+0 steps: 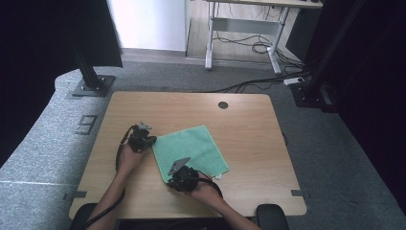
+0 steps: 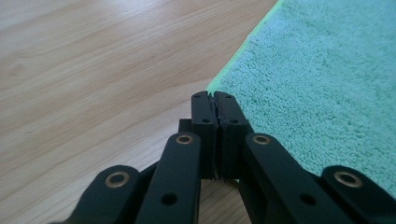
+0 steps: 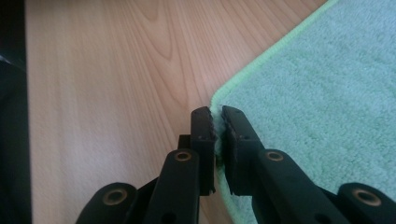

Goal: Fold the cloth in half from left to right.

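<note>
A green terry cloth [image 1: 191,148] lies flat on the wooden table [image 1: 249,129], turned like a diamond. My left gripper [image 1: 151,142] is at the cloth's left corner. In the left gripper view its jaws [image 2: 213,95] are pressed together with the hem of the cloth [image 2: 327,70] running into the seam between them. My right gripper [image 1: 171,181] sits at the cloth's near corner. In the right gripper view it [image 3: 217,112] is pinched on the rounded corner of the cloth [image 3: 327,93], with only the hem in the narrow gap. Both hands rest low on the table.
A round cable hole [image 1: 223,105] sits near the table's far edge. Bare wood lies left of the cloth [image 2: 93,70] and to its right [image 1: 258,158]. Beyond the table are a desk frame with cables [image 1: 249,43] and two black post bases [image 1: 91,86].
</note>
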### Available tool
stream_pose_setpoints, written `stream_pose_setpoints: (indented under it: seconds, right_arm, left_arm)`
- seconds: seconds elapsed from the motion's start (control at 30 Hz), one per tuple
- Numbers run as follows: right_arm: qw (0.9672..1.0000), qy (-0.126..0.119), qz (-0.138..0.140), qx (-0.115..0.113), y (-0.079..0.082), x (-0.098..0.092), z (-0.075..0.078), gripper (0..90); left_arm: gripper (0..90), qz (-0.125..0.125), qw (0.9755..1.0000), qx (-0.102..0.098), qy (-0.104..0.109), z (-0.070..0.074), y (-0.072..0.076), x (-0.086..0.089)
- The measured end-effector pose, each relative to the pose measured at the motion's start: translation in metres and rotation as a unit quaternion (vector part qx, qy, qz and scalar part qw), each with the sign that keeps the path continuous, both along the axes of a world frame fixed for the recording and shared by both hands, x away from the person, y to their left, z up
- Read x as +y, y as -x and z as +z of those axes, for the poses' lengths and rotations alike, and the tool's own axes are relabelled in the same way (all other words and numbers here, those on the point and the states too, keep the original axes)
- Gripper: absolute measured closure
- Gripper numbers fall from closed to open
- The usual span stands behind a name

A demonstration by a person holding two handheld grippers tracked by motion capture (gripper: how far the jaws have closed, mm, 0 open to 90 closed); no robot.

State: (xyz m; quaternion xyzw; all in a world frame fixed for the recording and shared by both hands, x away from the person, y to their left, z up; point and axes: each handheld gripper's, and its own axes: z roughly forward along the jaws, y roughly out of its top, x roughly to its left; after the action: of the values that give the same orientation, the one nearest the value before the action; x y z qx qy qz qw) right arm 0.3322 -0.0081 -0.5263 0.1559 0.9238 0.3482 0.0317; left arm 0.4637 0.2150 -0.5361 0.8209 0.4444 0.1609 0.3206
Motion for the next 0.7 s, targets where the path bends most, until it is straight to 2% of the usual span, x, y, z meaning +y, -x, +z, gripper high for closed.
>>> stream_pose_setpoints:
  seconds: [0.03, 0.1, 0.13, 0.33, 0.5, 0.7]
  right_arm:
    - [1.0, 0.0, 0.0, 0.0, 0.0, 0.0, 0.0, 82.3]
    - [1.0, -0.004, 0.003, -0.001, 0.0, 0.002, 0.001, 82.4]
    - [1.0, -0.004, 0.005, -0.005, 0.001, 0.002, 0.002, 82.4]
    - [0.9998, -0.018, -0.002, -0.01, 0.0, -0.005, 0.009, 82.4]
    - [0.9991, -0.035, -0.02, -0.012, -0.004, -0.021, 0.016, 82.4]
    - [0.9979, -0.047, -0.041, -0.019, -0.007, -0.036, 0.024, 82.4]
  left_arm:
    - [87.4, 0.001, 1.0, -0.004, -0.009, 0.001, 0.001, 0.0]
    - [87.5, 0.003, 0.9999, -0.007, -0.012, 0.004, 0.002, 0.0]
    - [87.6, 0.007, 0.9999, -0.012, -0.004, 0.006, 0.002, 0.0]
    - [87.7, 0.008, 0.9996, -0.025, 0.01, 0.012, 0.001, -0.003]
    - [87.7, 0.009, 0.999, -0.033, 0.029, 0.018, -0.005, -0.007]
    - [87.7, 0.006, 0.9985, -0.038, 0.04, 0.024, -0.009, -0.012]
